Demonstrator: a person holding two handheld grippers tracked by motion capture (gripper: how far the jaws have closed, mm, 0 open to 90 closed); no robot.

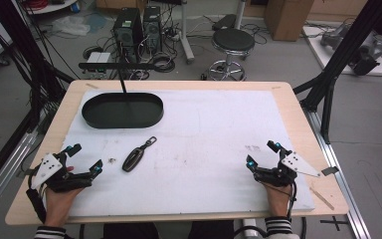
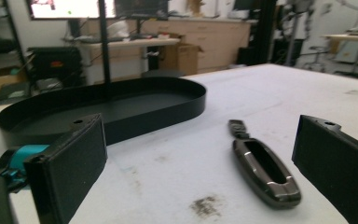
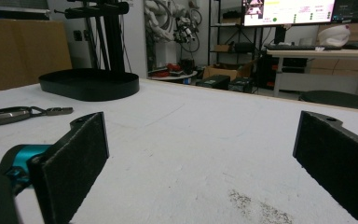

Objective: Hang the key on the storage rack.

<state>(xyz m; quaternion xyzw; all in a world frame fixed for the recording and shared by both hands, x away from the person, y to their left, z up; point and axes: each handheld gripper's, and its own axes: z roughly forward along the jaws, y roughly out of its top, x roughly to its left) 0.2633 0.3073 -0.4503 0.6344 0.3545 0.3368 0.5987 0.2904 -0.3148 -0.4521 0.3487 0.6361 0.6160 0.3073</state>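
I have the left gripper (image 1: 84, 159) resting with its jaws apart just beside the key fob (image 1: 134, 158), which lies flat in front of the tray (image 1: 122, 110), probably to pick it up, while the right gripper (image 1: 261, 155), also spread, waits well apart.

We are in a lab: computer towers (image 1: 138, 27) and tangled cables (image 1: 161, 62) on the floor, a stool (image 1: 233, 45), monitors (image 3: 286, 11), cardboard boxes (image 1: 288, 17).
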